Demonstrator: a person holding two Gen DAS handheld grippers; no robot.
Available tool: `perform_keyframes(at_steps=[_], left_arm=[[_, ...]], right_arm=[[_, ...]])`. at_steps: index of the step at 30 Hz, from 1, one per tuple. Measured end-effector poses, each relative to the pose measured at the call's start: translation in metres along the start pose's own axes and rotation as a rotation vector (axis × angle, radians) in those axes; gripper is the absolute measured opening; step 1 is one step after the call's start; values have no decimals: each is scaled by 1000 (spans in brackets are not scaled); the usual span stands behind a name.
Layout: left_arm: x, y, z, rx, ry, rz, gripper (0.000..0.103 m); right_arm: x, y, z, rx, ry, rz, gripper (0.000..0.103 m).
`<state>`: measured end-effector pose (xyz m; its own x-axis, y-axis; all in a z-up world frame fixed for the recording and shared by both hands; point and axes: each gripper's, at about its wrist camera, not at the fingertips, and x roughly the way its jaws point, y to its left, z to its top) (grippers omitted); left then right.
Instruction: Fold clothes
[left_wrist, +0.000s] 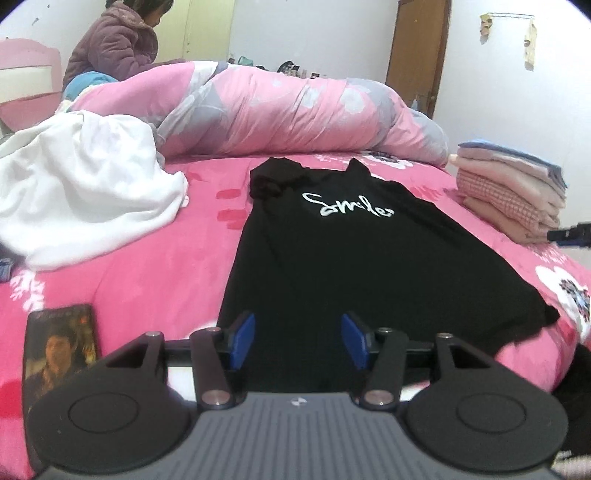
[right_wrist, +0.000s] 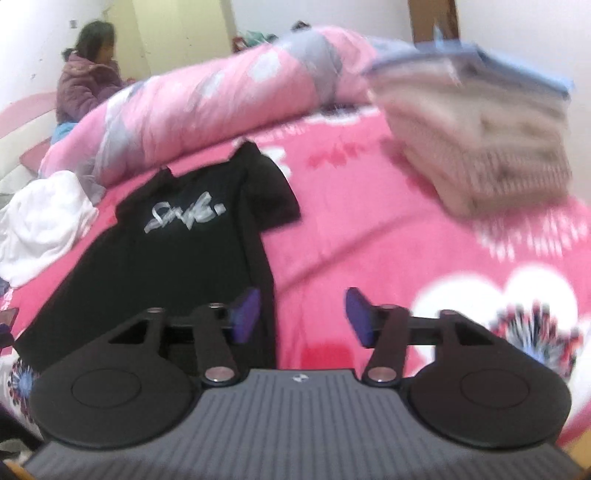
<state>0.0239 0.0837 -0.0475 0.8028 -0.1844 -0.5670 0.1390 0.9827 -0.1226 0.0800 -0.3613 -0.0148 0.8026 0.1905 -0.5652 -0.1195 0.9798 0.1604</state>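
Observation:
A black T-shirt (left_wrist: 351, 251) with white script lettering lies flat, front up, on the pink bed cover (left_wrist: 155, 266). My left gripper (left_wrist: 298, 341) hovers over the shirt's near hem, open, with nothing between its blue pads. In the blurred right wrist view the same black T-shirt (right_wrist: 177, 254) lies to the left, one sleeve spread out toward the right. My right gripper (right_wrist: 303, 314) hangs open above the shirt's right edge and the pink cover (right_wrist: 369, 236), holding nothing.
A crumpled white garment (left_wrist: 81, 184) lies left of the shirt. A stack of folded clothes (left_wrist: 513, 192) sits at the right. A rolled pink quilt (left_wrist: 288, 114) spans the back, a seated person (left_wrist: 114, 48) behind it. A phone (left_wrist: 61, 350) lies near left.

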Motion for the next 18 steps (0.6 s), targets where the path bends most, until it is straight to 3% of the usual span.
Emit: perform_keyframes(at_steps=[4,9,12,18], left_arm=[[35,9,19,-89,28,37,54],[71,24,29,-153,9,80,54],[86,28,22,-142,-3,85,54],[98,37,0,-172,-41,63,54]], right_arm=[[21,43,43,-119,-32,92,76],[69,106,93,-179,-17,322,102],[107,145,120,-192,-13,391,102],[199,207,153,-272,-15,419,102]])
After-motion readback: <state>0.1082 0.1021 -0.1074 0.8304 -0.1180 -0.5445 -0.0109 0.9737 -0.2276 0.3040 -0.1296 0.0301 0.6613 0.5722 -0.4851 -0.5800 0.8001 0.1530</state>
